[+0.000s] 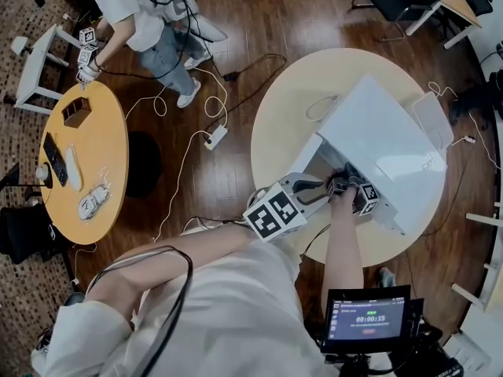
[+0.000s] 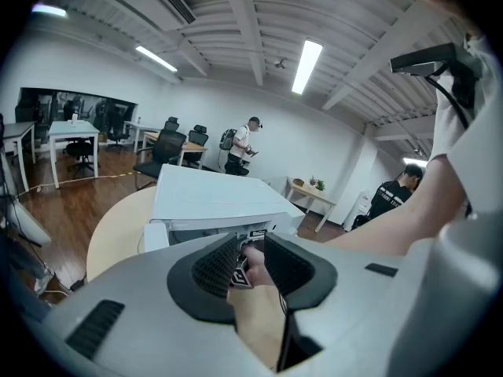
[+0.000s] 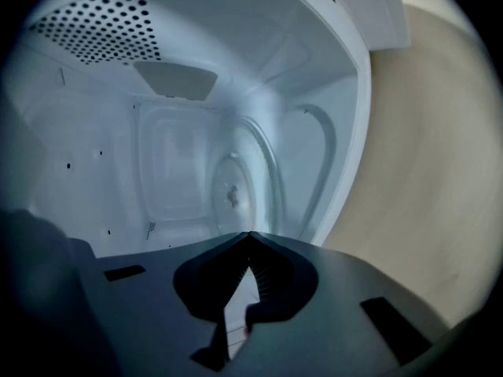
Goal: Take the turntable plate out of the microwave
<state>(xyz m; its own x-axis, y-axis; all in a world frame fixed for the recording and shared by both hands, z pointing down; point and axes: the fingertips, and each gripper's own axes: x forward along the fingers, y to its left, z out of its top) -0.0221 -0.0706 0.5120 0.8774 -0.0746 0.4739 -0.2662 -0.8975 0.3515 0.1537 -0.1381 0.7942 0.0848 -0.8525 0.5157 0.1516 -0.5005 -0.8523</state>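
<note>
Presently the plate [image 3: 236, 185] lies inside the microwave [image 1: 385, 144], which stands with its door open on the round surface [image 1: 291, 108]. In the right gripper view it shows as a pale, blurred disc with a small hub at its middle, just ahead of the jaw tips. The right hand-held gripper [image 3: 250, 238] has its jaws together, tips meeting, with nothing visibly caught between them; whether the tips touch the plate cannot be told. The left hand-held gripper [image 2: 251, 246] has its jaws apart and empty; the right hand [image 1: 343, 203] shows in the gap beyond them. Judged as glass, the plate will be stiff, moderately heavy, smooth enough to slip and liable to chip or break if knocked on the cavity wall. The near rim is the sensible hold, with the jaws opened over its edge and the plate lifted clear of the hub before it is drawn out. Posture: the right forearm is stretched into the opening with its gripper angled somewhat downward; the left gripper is held just outside, close beside the right hand and aimed at the same opening.
</note>
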